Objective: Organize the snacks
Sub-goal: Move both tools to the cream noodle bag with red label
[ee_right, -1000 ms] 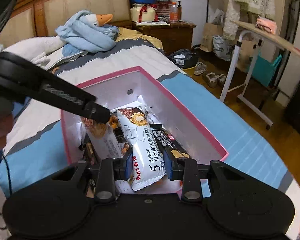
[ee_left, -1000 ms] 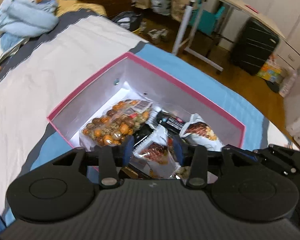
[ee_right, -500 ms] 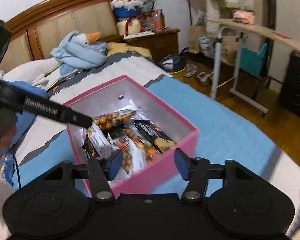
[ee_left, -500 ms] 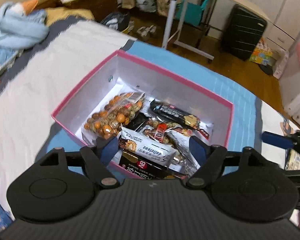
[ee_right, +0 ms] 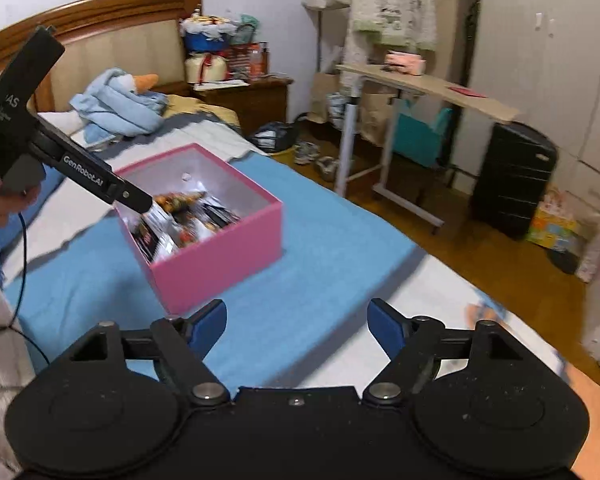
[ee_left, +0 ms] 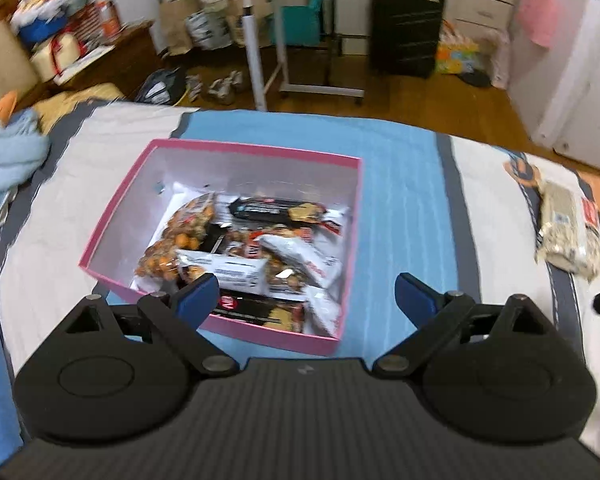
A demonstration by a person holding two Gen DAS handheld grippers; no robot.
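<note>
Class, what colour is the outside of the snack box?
Pink; the box shows it best in the right wrist view.

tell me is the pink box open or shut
Open: the pink box has no lid on it, and snack packets show piled inside from above.

Snack packets (ee_left: 256,252) blurred, labels unreadable, wrapped snack (ee_left: 568,236) indistinct at bed's edge

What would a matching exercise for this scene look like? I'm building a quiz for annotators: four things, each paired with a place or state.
Things:
1. pink box
2. left gripper
3. pale snack pack
4. black suitcase

Places or states:
A. lying on the bed outside the box
B. standing on the wooden floor
C. holding many snack packets
D. jaws wide apart, nothing between them

Pairs: 1-C, 2-D, 3-A, 4-B
</note>
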